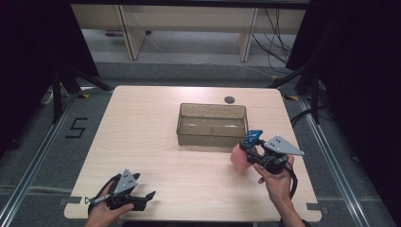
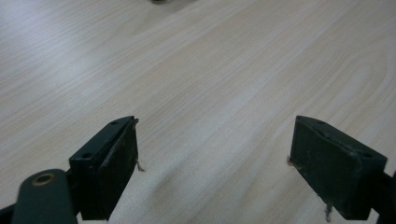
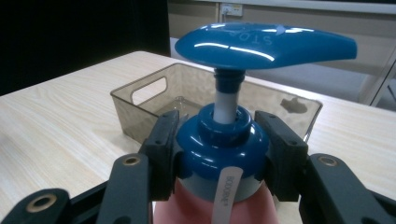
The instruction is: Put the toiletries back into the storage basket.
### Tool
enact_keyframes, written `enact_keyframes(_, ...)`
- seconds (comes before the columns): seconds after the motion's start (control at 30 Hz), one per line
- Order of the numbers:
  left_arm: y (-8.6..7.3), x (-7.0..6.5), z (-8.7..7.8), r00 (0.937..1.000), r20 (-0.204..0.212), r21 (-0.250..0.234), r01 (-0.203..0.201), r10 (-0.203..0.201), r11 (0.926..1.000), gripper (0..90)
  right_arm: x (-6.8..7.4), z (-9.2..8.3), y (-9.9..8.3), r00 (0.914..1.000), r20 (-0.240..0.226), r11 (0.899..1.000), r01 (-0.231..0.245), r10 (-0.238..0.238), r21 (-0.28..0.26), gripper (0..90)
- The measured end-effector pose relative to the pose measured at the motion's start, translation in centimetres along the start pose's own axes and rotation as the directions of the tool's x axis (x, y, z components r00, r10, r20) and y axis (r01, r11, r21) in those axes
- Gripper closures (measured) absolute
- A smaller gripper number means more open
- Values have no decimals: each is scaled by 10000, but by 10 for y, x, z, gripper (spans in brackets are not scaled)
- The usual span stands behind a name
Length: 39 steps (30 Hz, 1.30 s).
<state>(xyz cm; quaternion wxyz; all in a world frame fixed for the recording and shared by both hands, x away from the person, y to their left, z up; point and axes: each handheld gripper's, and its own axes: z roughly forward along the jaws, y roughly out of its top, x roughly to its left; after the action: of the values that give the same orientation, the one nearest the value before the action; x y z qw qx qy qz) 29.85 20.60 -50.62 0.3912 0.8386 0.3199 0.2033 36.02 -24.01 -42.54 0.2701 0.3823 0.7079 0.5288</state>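
Pink pump bottle (image 3: pixel 219 182) w/ blue cap in right gripper (image 3: pixel 219 149) jaws; left gripper (image 2: pixel 215 168) jaws spread.

One pump bottle (image 3: pixel 219 154), one clear bin (image 1: pixel 212 124), one table (image 1: pixel 142 142), two tools: left (image 1: pixel 144 198), right (image 1: pixel 246 147).

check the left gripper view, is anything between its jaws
No, the left gripper has its jaws wide apart with bare wooden table showing between them.
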Motion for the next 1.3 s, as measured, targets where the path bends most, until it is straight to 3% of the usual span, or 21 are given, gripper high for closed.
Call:
enact_keyframes(0.07, 0, -1, 1, 9998, 40, -67, 170, -170, 9998, 150, -1, 0, 3, 9993, 154, 9993, 354, -352, -82, 531)
enact_keyframes(0.13, 0, 0, 1, 10000, 14, -97, 57, -57, 9999, 150, 0, 0, 6, 9996, 68, 9996, 280, -281, 45, 531)
enact_keyframes(0.2, -1, -2, 0, 9995, -16, -7, 320, -320, 9995, 150, 1, 2, 9, 9994, -23, 9994, 350, -350, -82, 531)
enact_keyframes(0.27, 0, -1, -1, 9998, 35, 40, 213, -214, 9998, 150, 4, 2, 12, 9999, 10, 9999, 118, -118, 20, 531)
enact_keyframes(0.3, 0, -1, -1, 9996, 95, -21, 252, -252, 9997, 149, 2, 3, 14, 9994, -52, 9994, 343, -344, -68, 531)
enact_keyframes(0.33, 0, 1, -1, 10000, 22, 7, 45, -45, 10000, 150, 2, 3, 15, 9996, -110, 9996, 271, -272, -117, 531)
enact_keyframes(0.37, -1, -1, 0, 9999, -13, -74, 161, -161, 9998, 150, 4, 3, 17, 9999, -151, 10000, 79, -78, 38, 531)
enact_keyframes(0.47, 0, -1, 0, 9996, 73, -72, 276, -275, 9996, 149, 5, 5, 22, 9995, -235, 9997, 231, -233, -89, 531)
enact_keyframes(0.5, 0, 0, -1, 9997, 75, -20, 232, -232, 9997, 150, 7, 6, 23, 9995, -268, 9998, 152, -155, -117, 531)
enact_keyframes(0.53, 0, 1, -1, 10000, 7, 5, 29, -29, 10000, 150, 6, 5, 26, 9989, -155, 9990, 435, -437, -119, 531)
enact_keyframes(0.63, 0, -1, -1, 9997, 22, 48, 236, -236, 9997, 150, 8, 7, 30, 9992, -364, 9998, 138, -143, -139, 531)
enact_keyframes(0.7, 0, -2, 1, 9988, 100, -208, 484, -482, 9986, 150, 9, 9, 34, 9987, -378, 9991, 323, -333, -269, 531)
enact_keyframes(0.73, 0, -1, -1, 9997, 84, 2, 220, -220, 9998, 150, 10, 9, 36, 9992, -315, 9996, 225, -230, -182, 532)
enact_keyframes(0.8, -1, -1, -1, 9998, 14, 10, 179, -179, 9998, 150, 10, 10, 39, 9985, -299, 9987, 440, -448, -271, 531)
enact_keyframes(0.9, 0, -2, 1, 9988, 94, -227, 481, -479, 9986, 150, 11, 14, 44, 9978, -435, 9981, 475, -492, -390, 531)
enact_keyframes(0.93, 0, -1, -1, 9997, 23, 29, 235, -235, 9997, 150, 13, 14, 46, 9981, -440, 9987, 428, -440, -270, 531)
enact_keyframes(1.07, 0, 0, -1, 9994, 19, -42, 342, -341, 9994, 150, 14, 20, 53, 9973, -551, 9986, 464, -477, -247, 532)
enact_keyframes(1.1, 0, 0, -1, 9995, 35, -41, 318, -318, 9995, 150, 17, 21, 55, 9981, -556, 9996, 244, -250, -121, 532)
enact_keyframes(1.2, -2, -1, -1, 9988, -5, -76, 486, -486, 9988, 150, 18, 26, 59, 9969, -633, 9988, 446, -457, -183, 531)
enact_keyframes(1.3, 0, 0, -1, 9996, 44, -48, 285, -285, 9996, 150, 21, 31, 62, 9964, -694, 9985, 459, -478, -288, 531)
